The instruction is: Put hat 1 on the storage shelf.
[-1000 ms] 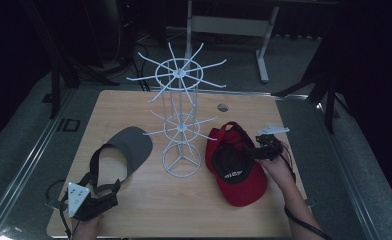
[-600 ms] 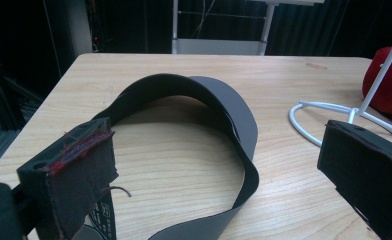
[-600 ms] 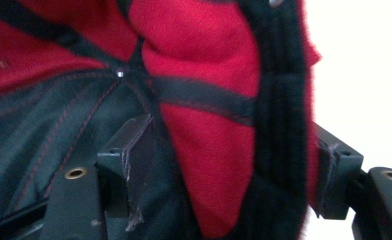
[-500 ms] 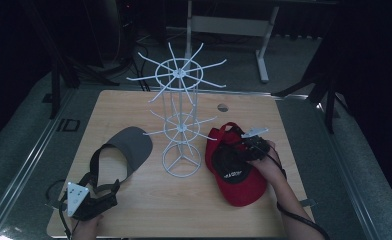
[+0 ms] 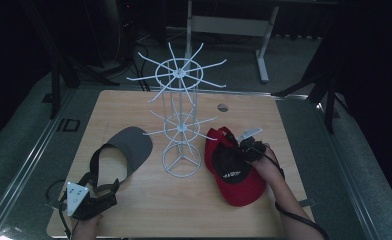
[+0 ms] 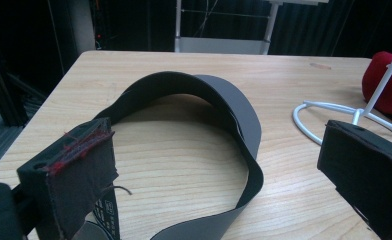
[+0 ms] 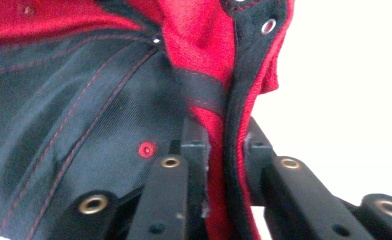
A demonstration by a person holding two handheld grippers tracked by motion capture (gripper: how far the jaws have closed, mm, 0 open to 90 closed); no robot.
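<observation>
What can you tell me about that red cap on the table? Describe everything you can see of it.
The red cap lies upside down on the wooden table, right of the white wire rack, its dark lining with a white label facing up. It looks like soft red fabric with black trim, red stitching and small metal eyelets. The right hand-held gripper is shut on its edge, one jaw inside and one outside.

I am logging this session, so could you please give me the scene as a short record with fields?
surface: wooden table
centre: white wire rack, upright
left of rack: grey visor, lying flat
right of rack: red cap, inside facing up
left gripper: open, near the visor strap
right gripper: shut on the cap's edge
</observation>
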